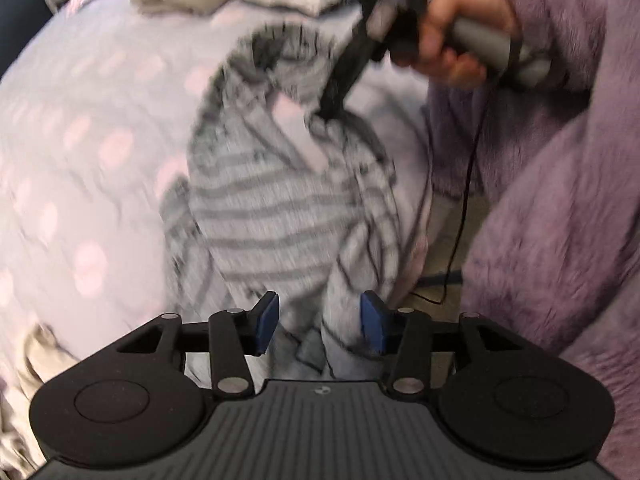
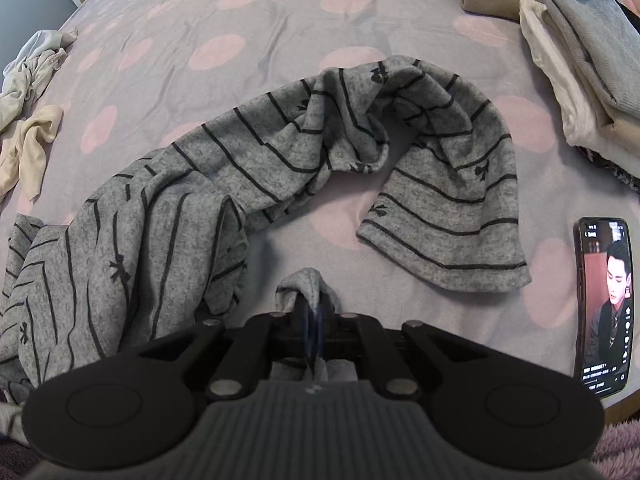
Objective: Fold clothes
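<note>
Pinched tight in the right gripper (image 2: 314,320) was a fold of the grey striped garment (image 2: 248,184); the left gripper (image 1: 320,320) stood wide open, fabric between its pads, gripping nothing.

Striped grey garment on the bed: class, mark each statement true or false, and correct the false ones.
1. The right gripper is shut on the striped grey garment. True.
2. The left gripper is shut on cloth. False: its jaws stand apart.
3. A phone with its screen lit lies on the bedsheet. True.
4. The garment is folded flat. False: it lies crumpled.
</note>
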The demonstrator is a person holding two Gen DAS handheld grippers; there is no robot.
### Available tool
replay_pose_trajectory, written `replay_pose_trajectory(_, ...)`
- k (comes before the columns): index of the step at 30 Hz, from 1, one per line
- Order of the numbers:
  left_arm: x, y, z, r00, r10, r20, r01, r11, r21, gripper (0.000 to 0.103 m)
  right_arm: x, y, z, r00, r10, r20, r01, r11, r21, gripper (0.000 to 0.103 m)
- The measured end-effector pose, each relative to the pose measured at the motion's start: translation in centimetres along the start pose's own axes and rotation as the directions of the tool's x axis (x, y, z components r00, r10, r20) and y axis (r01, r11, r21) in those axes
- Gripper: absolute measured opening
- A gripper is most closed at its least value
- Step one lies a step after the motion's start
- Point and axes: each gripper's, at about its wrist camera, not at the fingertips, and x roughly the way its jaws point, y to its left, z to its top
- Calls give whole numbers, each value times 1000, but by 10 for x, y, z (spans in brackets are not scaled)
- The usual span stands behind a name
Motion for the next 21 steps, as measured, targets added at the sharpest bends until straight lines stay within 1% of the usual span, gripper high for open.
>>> replay_pose_trajectory(2,-5,10,11,999,21,35,-21,1000,-7,50,0,3,0,1000,0,6,0,1000,-10,5)
replay_pose_trajectory(5,6,32,32,997,46,60,-43,997,-60,51,0,6,0,1000,7,9,-7,1000,-16,5)
replay_pose_trajectory(7,22,48,46,998,17,68,-9,992,-122,51,1,7,0,1000,8,8,-8,1000,-18,6)
replay_pose_trajectory(11,55,69,66,996,-56,72,70,978,-197,53,4,9,0,1000,9,8,-9,1000,-21,6)
replay_pose_trajectory(13,76,73,73,997,-59,49,68,974,-215,53,7,10,0,1000,9,7,-9,1000,-26,8)
replay_pose_trajectory(16,110,80,80,998,-68,2,66,970,-235,53,14,13,1,1000,7,-3,-7,999,-40,8)
replay_pose_trajectory(21,152,78,77,995,-51,-87,27,966,-256,53,27,22,2,999,20,-37,-22,997,-69,8)
